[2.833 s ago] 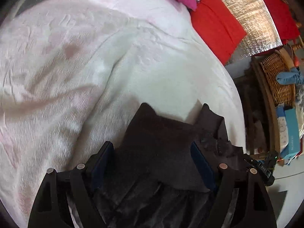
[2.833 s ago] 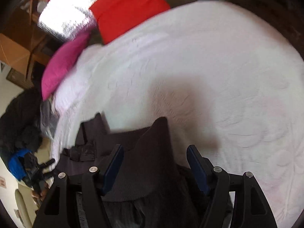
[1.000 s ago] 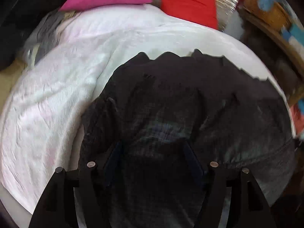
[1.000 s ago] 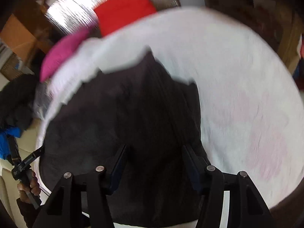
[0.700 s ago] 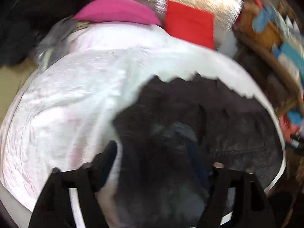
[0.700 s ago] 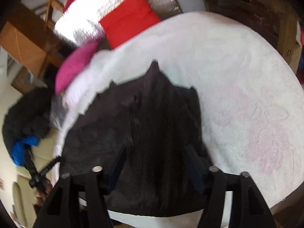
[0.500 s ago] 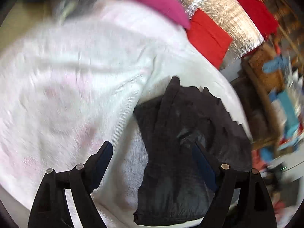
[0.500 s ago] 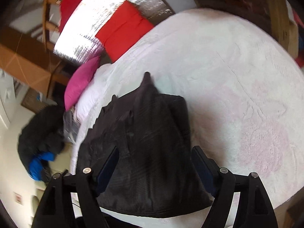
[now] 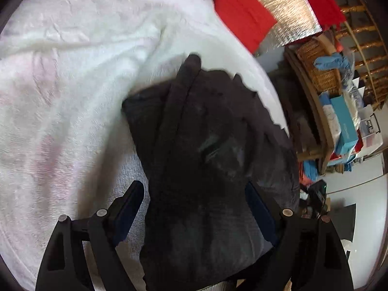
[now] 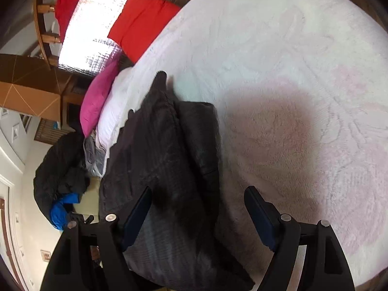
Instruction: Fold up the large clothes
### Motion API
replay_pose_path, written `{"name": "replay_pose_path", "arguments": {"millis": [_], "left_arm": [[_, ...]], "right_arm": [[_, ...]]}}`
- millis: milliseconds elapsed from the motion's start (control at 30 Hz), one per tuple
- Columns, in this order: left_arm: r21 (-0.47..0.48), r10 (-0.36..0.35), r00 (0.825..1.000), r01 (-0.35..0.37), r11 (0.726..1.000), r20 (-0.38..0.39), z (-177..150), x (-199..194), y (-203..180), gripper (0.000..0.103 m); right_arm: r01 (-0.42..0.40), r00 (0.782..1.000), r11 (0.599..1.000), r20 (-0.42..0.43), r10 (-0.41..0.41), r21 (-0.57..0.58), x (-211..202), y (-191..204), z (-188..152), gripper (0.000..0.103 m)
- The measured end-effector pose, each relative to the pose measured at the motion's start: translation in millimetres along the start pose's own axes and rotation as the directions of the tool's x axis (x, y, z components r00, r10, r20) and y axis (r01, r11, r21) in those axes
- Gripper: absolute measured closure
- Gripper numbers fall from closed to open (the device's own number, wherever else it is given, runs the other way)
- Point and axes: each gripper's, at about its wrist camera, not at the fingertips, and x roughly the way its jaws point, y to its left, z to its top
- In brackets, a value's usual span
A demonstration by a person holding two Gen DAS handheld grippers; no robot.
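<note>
Garment (image 9: 194, 150) on bed (image 9: 60, 84) | between open left tongs (image 9: 194, 208) | beside right tongs (image 10: 197, 208)

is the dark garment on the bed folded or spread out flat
Folded. The dark garment lies doubled in layers on the white blanket, with a thick fold edge showing along its side.

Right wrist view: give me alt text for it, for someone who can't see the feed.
A dark garment lies folded on a white bedspread, with the right gripper above its near end, jaws open and not pressing it. A red cushion and a pink pillow sit at the far left.
</note>
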Motion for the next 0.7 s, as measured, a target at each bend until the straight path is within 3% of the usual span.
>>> {"name": "replay_pose_path", "arguments": {"millis": [167,267,333,467,600,700], "left_arm": [[0.009,-0.086,0.993,0.087,0.996,-0.084,-3,20,-5,0.017],[0.065,-0.071,0.993,0.077,0.995,-0.099,-3,26,-15,0.012],[0.050,-0.095,0.991,0.100,0.994,-0.099,-2,28,-16,0.011],[0.027,-0.137,0.986,0.140,0.990,-0.091,-2,29,-13,0.010],[0.047,-0.136,0.988,0.140,0.989,-0.071,-4,29,-19,0.010],[0.039,-0.121,0.992,0.122,0.992,-0.047,-4,32,-23,0.018]], "right_arm": [[-0.059,0.998,0.998,-0.022,0.058,-0.018,14,0,10,0.016],[-0.126,0.991,0.991,-0.060,0.124,-0.040,23,8,9,0.016],[-0.125,0.990,0.989,-0.074,0.119,-0.084,31,19,8,0.005],[-0.211,0.972,0.972,-0.129,0.198,-0.101,47,37,5,0.005],[-0.140,0.983,0.973,-0.146,0.114,-0.185,65,62,-5,0.005],[-0.108,0.991,0.979,-0.099,0.092,-0.173,62,67,-6,0.017]]}}
